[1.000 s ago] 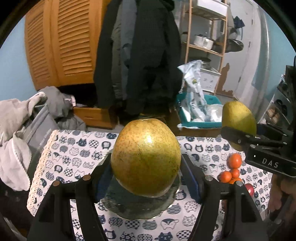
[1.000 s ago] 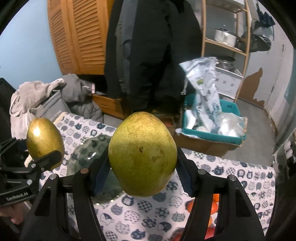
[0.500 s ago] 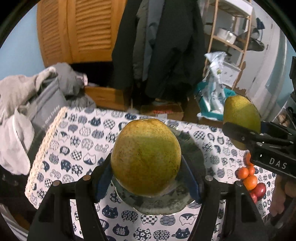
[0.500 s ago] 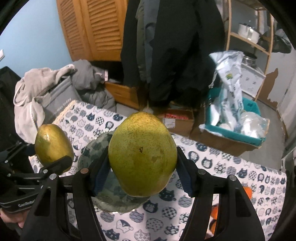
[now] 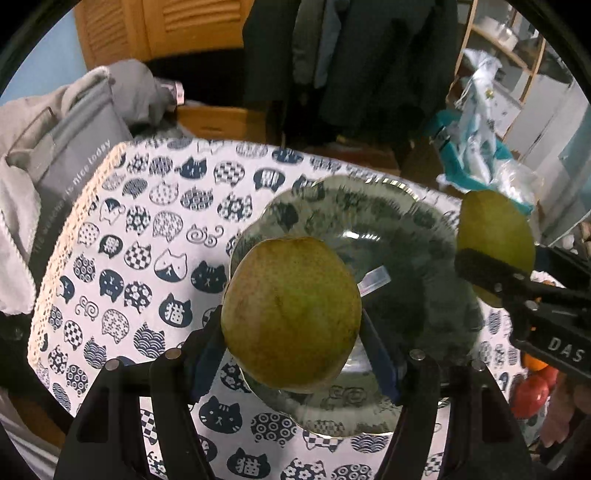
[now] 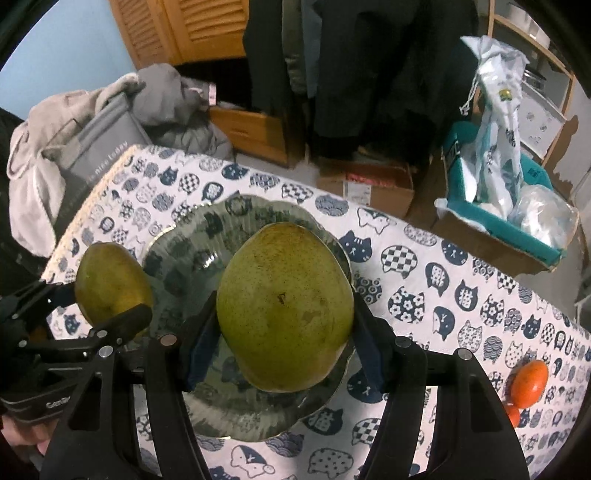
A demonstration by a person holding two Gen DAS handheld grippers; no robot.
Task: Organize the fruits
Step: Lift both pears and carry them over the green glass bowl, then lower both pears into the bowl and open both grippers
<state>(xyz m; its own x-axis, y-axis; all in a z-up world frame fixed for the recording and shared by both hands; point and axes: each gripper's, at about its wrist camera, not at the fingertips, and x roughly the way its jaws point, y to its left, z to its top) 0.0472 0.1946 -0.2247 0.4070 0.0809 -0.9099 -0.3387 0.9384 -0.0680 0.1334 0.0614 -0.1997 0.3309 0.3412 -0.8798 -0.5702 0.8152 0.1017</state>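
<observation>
Glossy glazed plate [image 5: 406,236], matt speckled pear skin [image 6: 284,310], printed cloth desk cover [image 6: 461,295], slatted wood cabinet doors [image 6: 184,29].

A pale blue wall [image 6: 55,48] backs an orange-brown louvred wooden cabinet [image 6: 184,33], and dark coats [image 6: 362,66] hang beside it. A heap of grey clothes [image 6: 92,118] lies at the left, near a low wooden drawer unit [image 6: 255,129]. On the floor stand a cardboard box [image 6: 373,181] and a teal bin [image 6: 517,218] stuffed with plastic bags. A wooden shelving unit [image 5: 517,55] stands at the right. The light is dim and indoor.
</observation>
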